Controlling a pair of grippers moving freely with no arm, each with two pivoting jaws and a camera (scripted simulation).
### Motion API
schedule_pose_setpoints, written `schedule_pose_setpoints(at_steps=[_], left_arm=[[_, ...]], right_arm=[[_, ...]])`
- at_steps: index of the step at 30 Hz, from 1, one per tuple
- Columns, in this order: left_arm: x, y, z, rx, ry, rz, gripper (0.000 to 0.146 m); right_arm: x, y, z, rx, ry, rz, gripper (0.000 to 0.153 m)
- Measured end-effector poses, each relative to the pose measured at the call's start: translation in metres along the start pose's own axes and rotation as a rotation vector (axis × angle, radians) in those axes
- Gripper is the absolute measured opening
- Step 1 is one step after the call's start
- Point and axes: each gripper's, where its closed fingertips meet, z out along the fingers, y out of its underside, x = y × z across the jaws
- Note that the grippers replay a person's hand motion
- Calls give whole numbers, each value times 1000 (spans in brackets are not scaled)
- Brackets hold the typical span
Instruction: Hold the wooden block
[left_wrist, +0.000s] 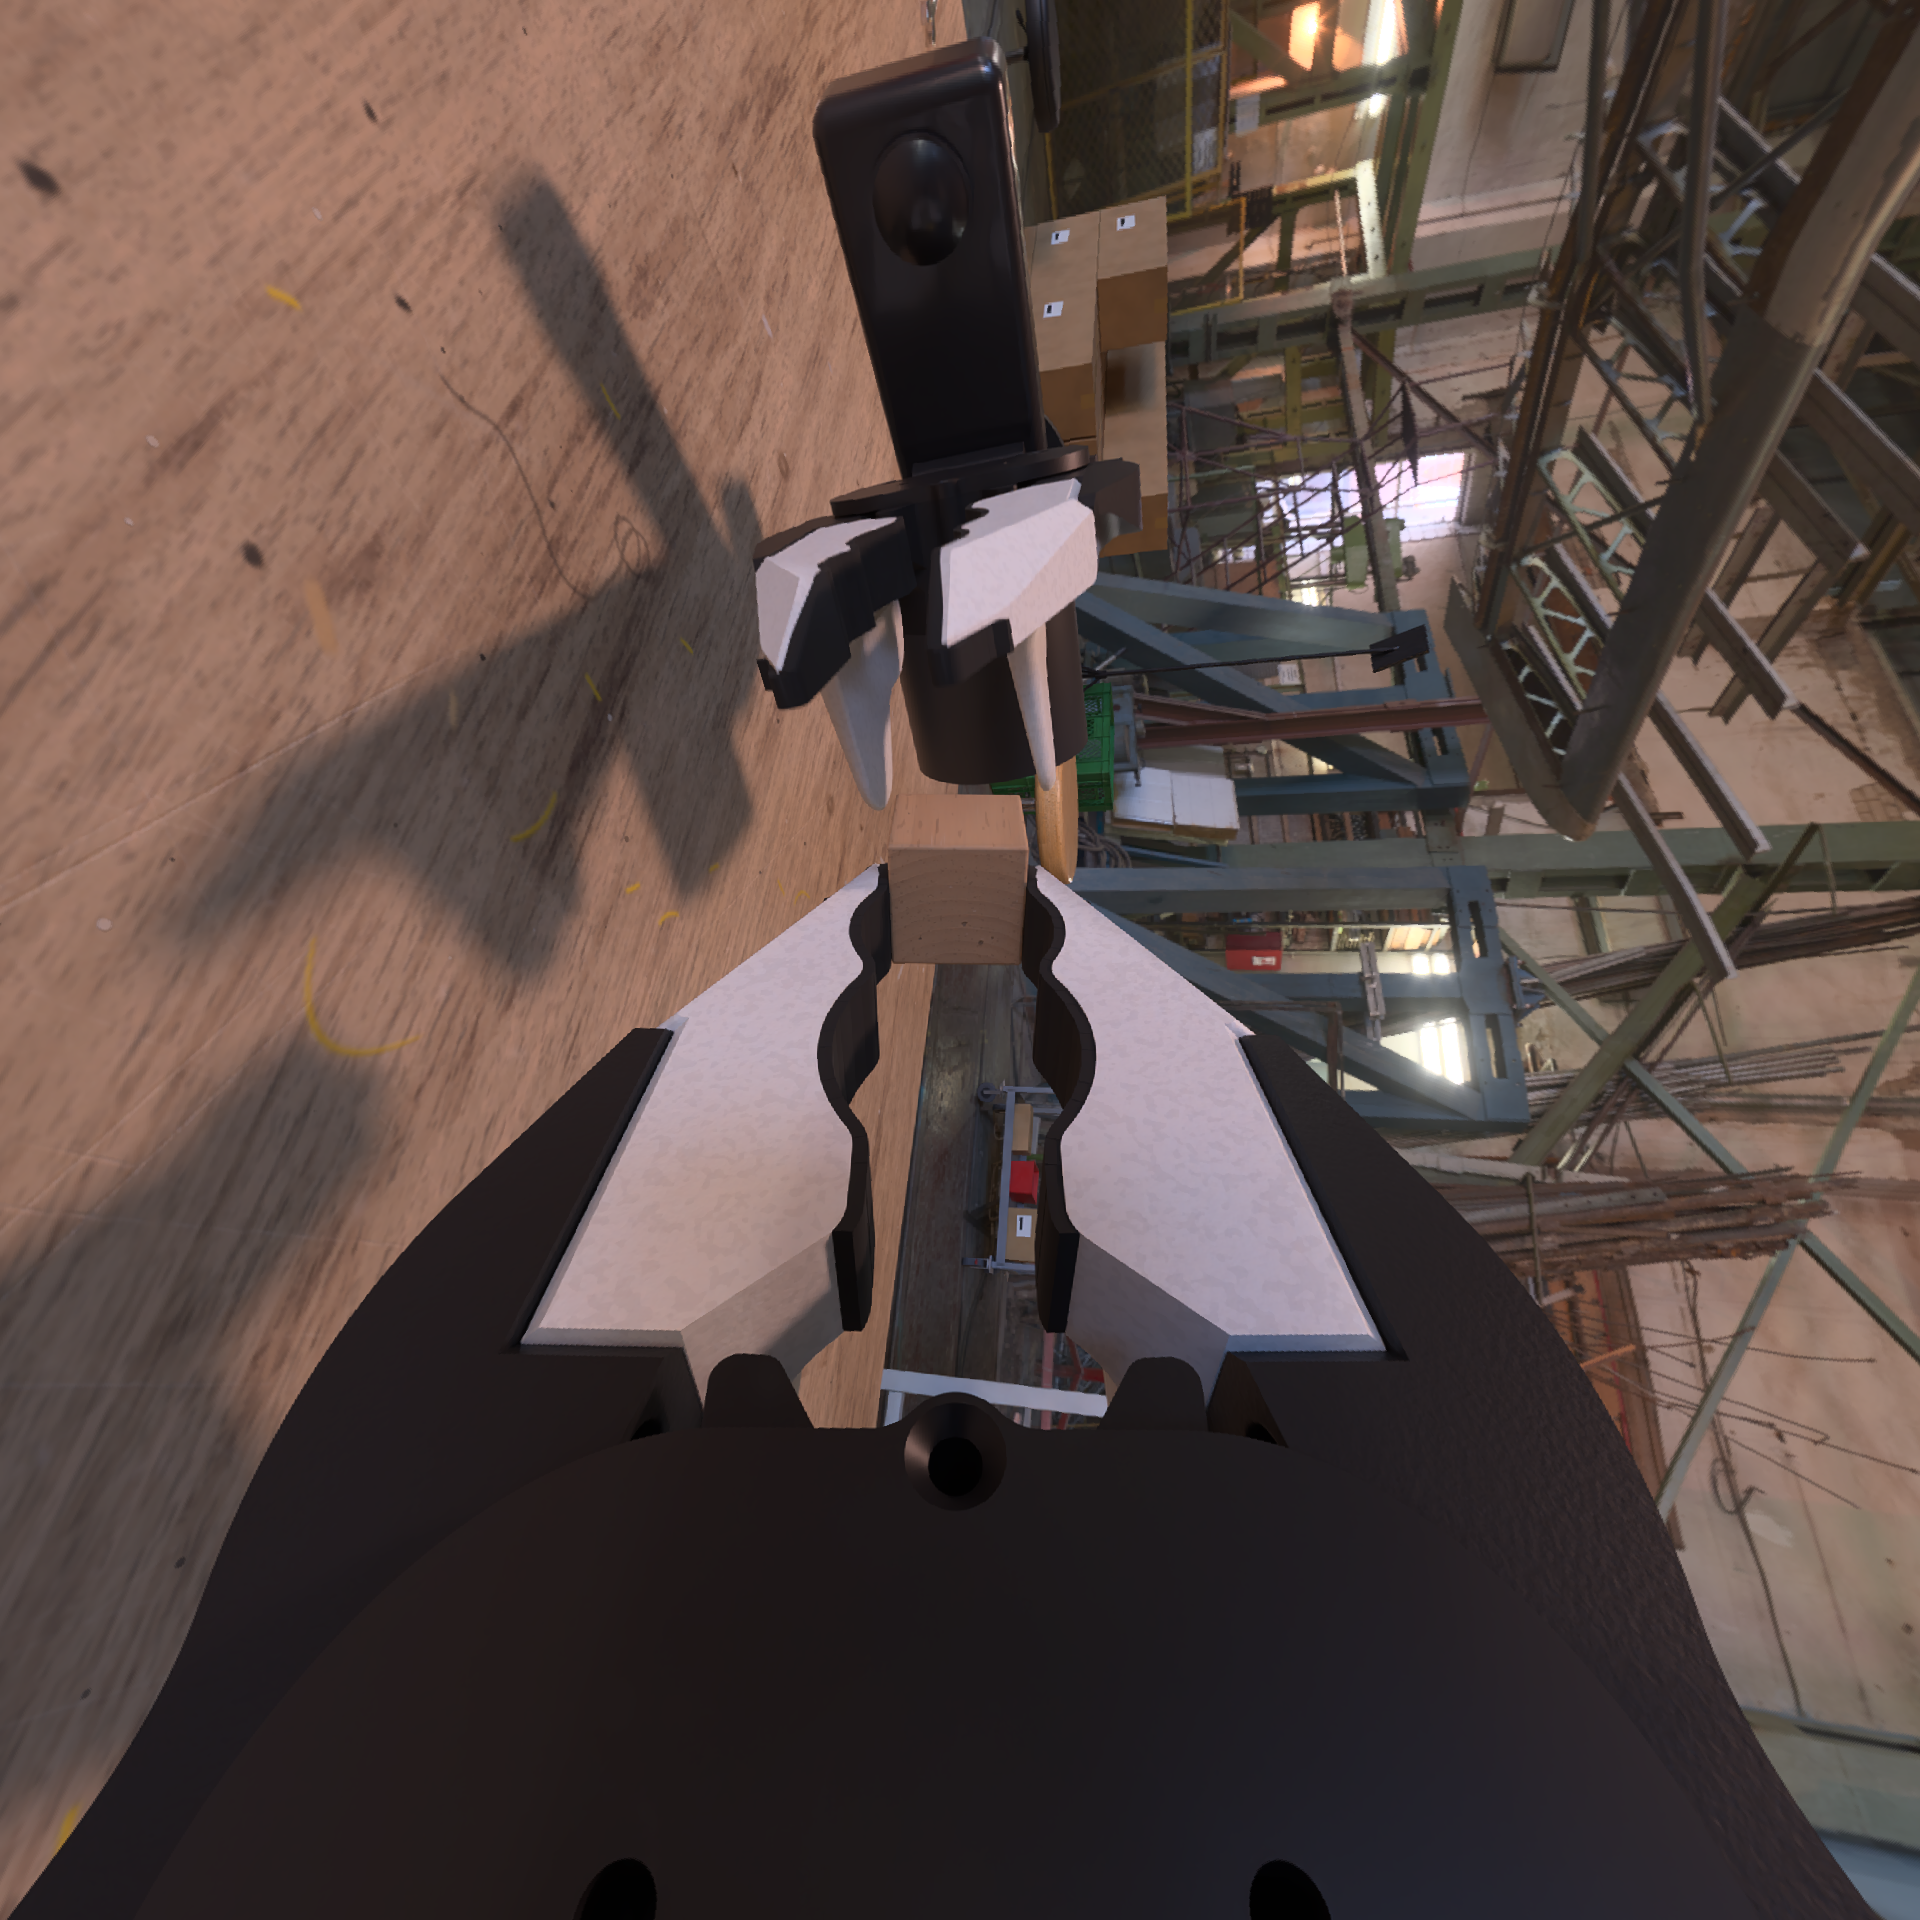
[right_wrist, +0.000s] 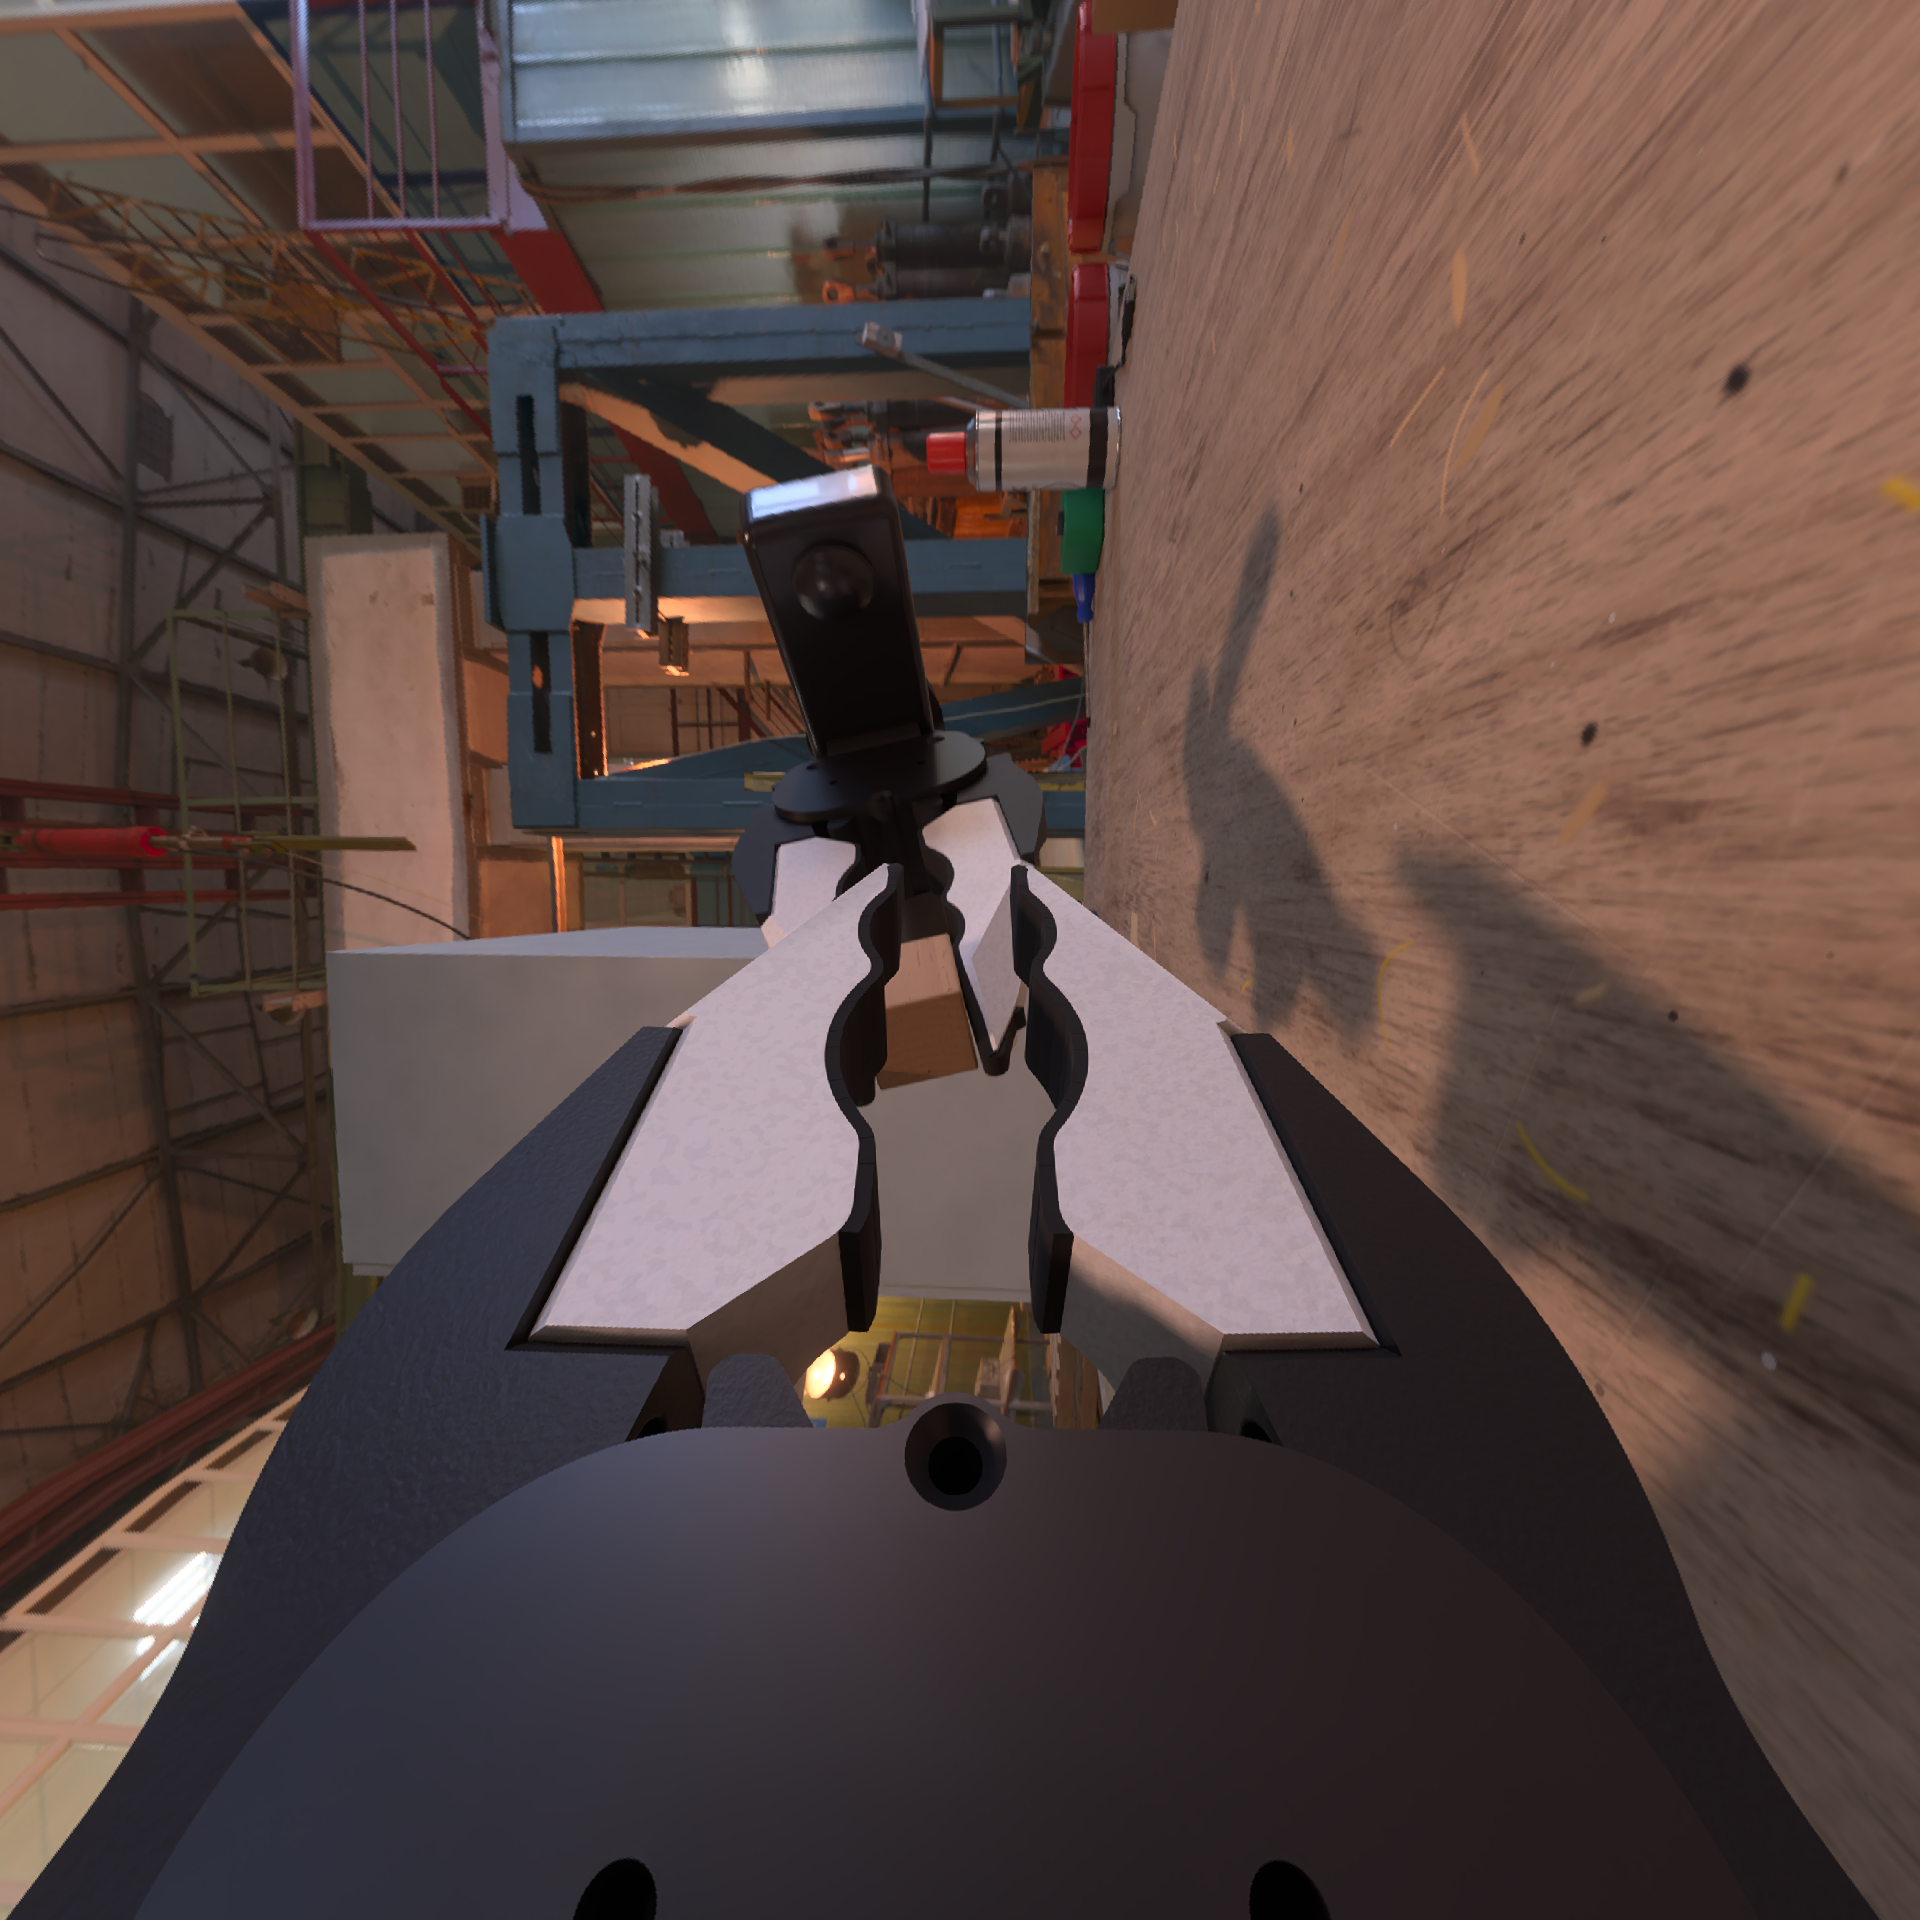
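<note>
Since both cameras are rolled on their sides, the worktop (left_wrist: 312, 520) stands like a wall at the left of the left wrist view and at the right of the right wrist view.

Wooden block: the wooden block (left_wrist: 956, 883) sits clear of the worktop, pinched at the very tips of the left gripper (left_wrist: 958, 914).

Left jaws: clenched on the block, one pad against each side face. Only the tips bear on it, so the hold looks shallow; I judge a small knock could twist it.

Right jaws: the right gripper (left_wrist: 961, 779) faces the left one nose to nose, its two fingers spread to either side, tips just short of the block's far face. They are released, gripping nothing.

Why so held: carrying the block aloft leaves its free faces open to the other gripper, which looks lined up for a possible second grasp or handover. That is a guess from the pose.

Left wrist view only: the block's pale end grain, square between the pads, and both grippers' shadows on the worktop.

Right wrist view only: the block (right_wrist: 925, 1023) appears tilted and darker, with the left gripper (right_wrist: 940, 966) behind it, lying between the right gripper's (right_wrist: 951, 894) parted fingers yet not visibly touching them. A spray can (right_wrist: 1039, 447) with a red cap stands far off on the worktop (right_wrist: 1558, 727), along with a green item beside it.

Task state: the hold appears achieved by the left gripper alone.
</note>
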Motion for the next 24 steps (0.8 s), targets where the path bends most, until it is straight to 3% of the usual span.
schedule_pose_setpoints(at_steps=[21,24], left_arm=[[0,0,2,-8,0,4,24],[-1,0,2,-7,-3,-2,24]], right_arm=[[-1,3,-1,-18,-27,55,19],[0,2,0,-11,7,9,19]])
